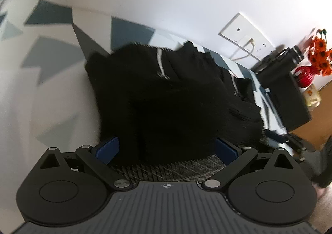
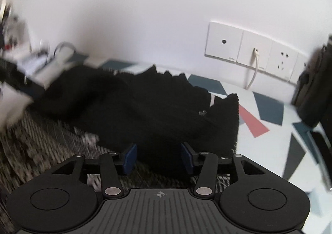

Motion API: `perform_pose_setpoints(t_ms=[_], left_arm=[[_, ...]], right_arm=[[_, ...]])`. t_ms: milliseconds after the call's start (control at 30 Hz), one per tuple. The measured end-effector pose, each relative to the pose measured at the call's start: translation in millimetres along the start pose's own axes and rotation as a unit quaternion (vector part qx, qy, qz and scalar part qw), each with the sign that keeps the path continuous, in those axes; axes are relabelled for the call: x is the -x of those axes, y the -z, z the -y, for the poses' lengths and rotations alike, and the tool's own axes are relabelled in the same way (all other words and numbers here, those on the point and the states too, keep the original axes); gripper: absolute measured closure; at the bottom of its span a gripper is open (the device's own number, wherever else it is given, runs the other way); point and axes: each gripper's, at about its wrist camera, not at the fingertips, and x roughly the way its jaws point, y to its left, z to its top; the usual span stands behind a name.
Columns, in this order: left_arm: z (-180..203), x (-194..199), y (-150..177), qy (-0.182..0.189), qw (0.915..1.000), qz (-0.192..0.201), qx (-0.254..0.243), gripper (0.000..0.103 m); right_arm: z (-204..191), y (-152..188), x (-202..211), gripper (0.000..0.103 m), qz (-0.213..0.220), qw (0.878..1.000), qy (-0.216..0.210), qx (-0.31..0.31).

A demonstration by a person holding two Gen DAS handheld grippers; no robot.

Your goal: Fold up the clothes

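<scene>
Your left gripper (image 1: 166,149) stands wide, black garment (image 1: 166,93) bunched at frame centre. Your right gripper (image 2: 158,158) gapes half-open, pads clear of the cloth.

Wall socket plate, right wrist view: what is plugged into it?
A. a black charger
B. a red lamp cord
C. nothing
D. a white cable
D: a white cable hangs from the middle panel of the wall socket plate.

A white wall socket panel (image 2: 251,51) sits low on the far wall, a white cable (image 2: 253,68) plugged into it. To the right, orange flowers (image 1: 319,53) stand in a red vase (image 1: 305,75) beside a black box (image 1: 288,97).
</scene>
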Motion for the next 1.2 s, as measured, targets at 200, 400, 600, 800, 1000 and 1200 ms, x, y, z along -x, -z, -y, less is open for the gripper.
perform_pose_setpoints(t_ms=[200,400,600,800,1000,1200], left_arm=[[12.8,-20.6,-2.3,-0.043,0.9990,-0.006,-0.011,0.044],[13.2,-11.3,-14.9,-0.061,0.9980,0.016,-0.009,0.097],[0.0,8.1,-28.7,-0.082,0.9947,0.061,0.003,0.098],[-19.2,21.9,-30.3,-0.093,0.9917,0.083,0.031,0.099],[-21.8,6.4,-18.5,-0.106,0.9937,0.035,0.013,0.098],[-14.5,3.2,-24.8,-0.101,0.9938,0.046,-0.003,0.063]], right_arm=[[-22.8,14.1,-15.6,0.052,-0.021,0.995,0.030,0.089],[-16.4,10.5,-28.9,0.053,-0.029,0.994,0.048,0.096],[7.5,10.3,-21.4,0.090,-0.028,0.997,0.038,0.058],[26.4,10.7,12.2,0.094,0.016,0.996,0.085,0.015],[61.1,27.4,6.9,0.090,-0.076,0.992,0.097,-0.030],[67.3,10.6,32.5,0.058,-0.015,0.997,0.068,-0.038]])
